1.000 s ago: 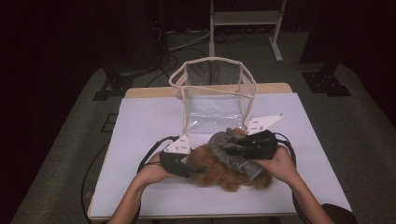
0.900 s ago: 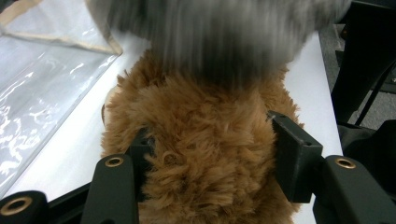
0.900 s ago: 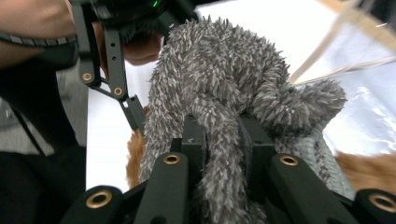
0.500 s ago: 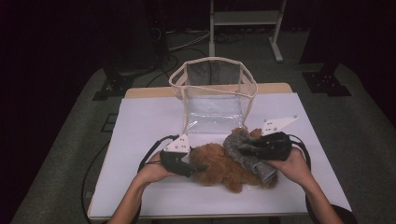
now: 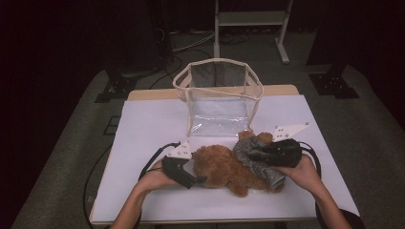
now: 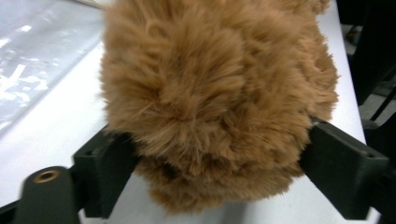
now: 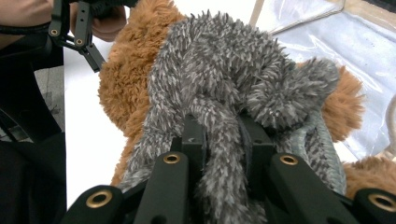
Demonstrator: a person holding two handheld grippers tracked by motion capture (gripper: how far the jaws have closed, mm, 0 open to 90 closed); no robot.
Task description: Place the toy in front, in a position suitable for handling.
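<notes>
Plush bear with grey knit garment, worked between two tongs on the table.

Right tongs (image 7: 223,140): clamped tight on a fold of the grey garment (image 7: 224,79) at the bear's head end. Left tongs (image 6: 219,154): jaws have just been opening and stand wide, with the brown teddy bear (image 5: 224,169) between them, fur brushing both jaws. Bear lies on its side across the white table (image 5: 143,124); clear bag (image 5: 217,98) upright just behind it.

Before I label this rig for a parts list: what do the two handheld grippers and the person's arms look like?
Both are black. The left gripper and right gripper each carry a pale grey three-cornered plate with small dots and trail a black cable. Brass-coloured rivets mark the linkage arms. The forearms are bare, with no sleeves in view.
</notes>
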